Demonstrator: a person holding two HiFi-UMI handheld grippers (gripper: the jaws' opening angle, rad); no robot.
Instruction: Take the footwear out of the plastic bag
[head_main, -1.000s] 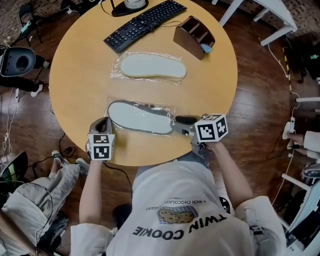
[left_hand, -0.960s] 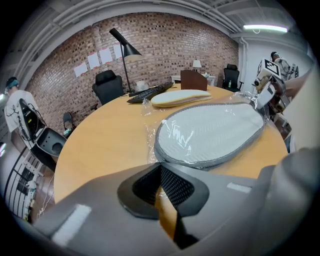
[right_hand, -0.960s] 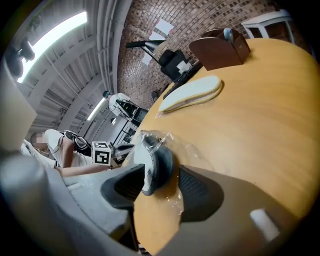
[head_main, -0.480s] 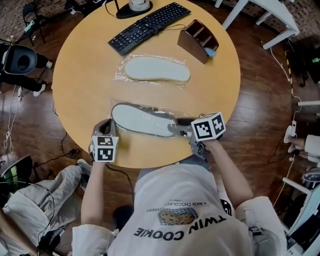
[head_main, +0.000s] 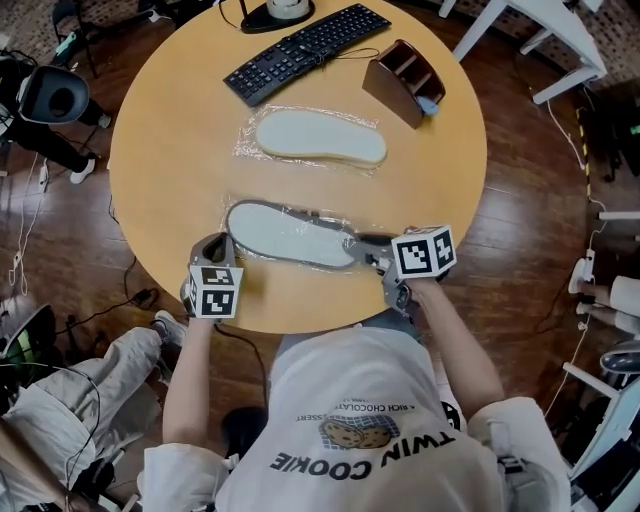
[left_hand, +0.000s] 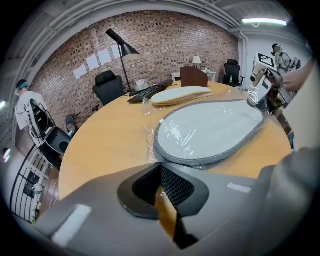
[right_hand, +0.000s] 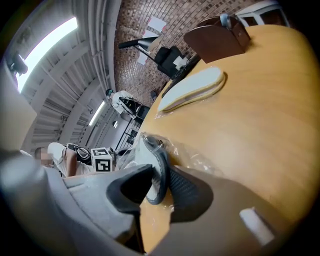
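Note:
A grey-rimmed slipper (head_main: 290, 235) in a clear plastic bag lies sole up near the table's front edge. My left gripper (head_main: 215, 246) sits at its left end, with the jaws shut on the bag's film (left_hand: 150, 150) just short of the slipper (left_hand: 210, 130). My right gripper (head_main: 368, 256) is at the other end. Its jaws are closing, and the slipper's dark rim (right_hand: 159, 172), still under film, stands between the two pads and touches both. A second, cream slipper (head_main: 320, 138) in its own bag lies farther back.
The round wooden table (head_main: 160, 150) also carries a black keyboard (head_main: 305, 38), a brown desk organizer (head_main: 405, 80) and a lamp base (head_main: 280, 8) at the back. Office chairs and cables stand on the floor to the left, and white table legs to the right.
The view has slid a little. Both grippers stay at the two ends of the near slipper, which has not visibly moved.

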